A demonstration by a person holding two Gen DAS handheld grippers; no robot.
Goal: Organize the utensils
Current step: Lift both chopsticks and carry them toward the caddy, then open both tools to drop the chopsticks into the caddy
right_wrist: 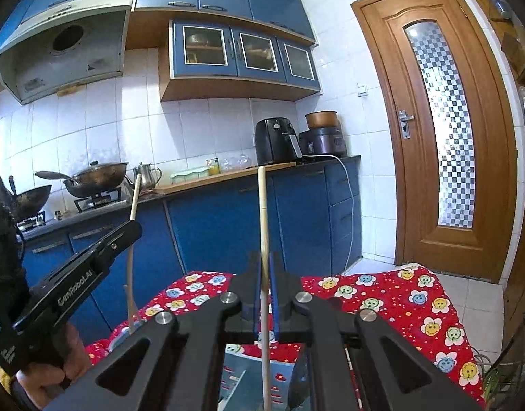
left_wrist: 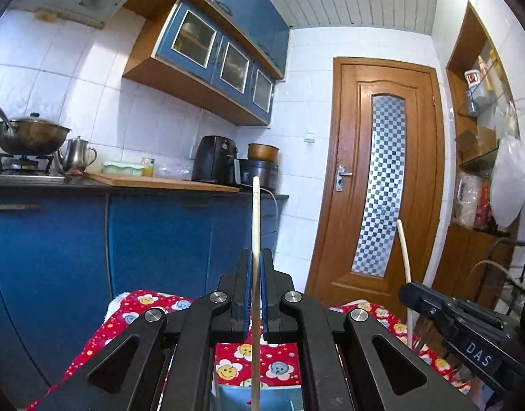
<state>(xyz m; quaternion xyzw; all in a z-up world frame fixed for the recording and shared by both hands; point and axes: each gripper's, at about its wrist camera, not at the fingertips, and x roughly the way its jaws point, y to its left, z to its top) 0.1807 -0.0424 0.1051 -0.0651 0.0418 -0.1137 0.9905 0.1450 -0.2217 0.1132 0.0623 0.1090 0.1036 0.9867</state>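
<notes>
My left gripper [left_wrist: 256,257] is shut on a pale wooden chopstick [left_wrist: 255,212] that stands upright between its blue pads. My right gripper [right_wrist: 265,260] is shut on a second chopstick [right_wrist: 263,212], also upright. Each view shows the other gripper too. The right gripper [left_wrist: 411,291] appears low on the right of the left wrist view with its chopstick [left_wrist: 403,250]. The left gripper [right_wrist: 134,227] appears on the left of the right wrist view with its chopstick [right_wrist: 135,195], held by a hand [right_wrist: 57,359]. Both hang above a bluish container [left_wrist: 228,399] on a red flowered cloth [right_wrist: 399,294].
Ahead runs a blue kitchen counter [right_wrist: 296,205] with a wok on the stove [right_wrist: 98,178], a steel kettle [right_wrist: 147,174], a cutting board [left_wrist: 159,181], a black air fryer [right_wrist: 276,140] and a rice cooker [right_wrist: 322,140]. A wooden door [right_wrist: 444,130] stands on the right.
</notes>
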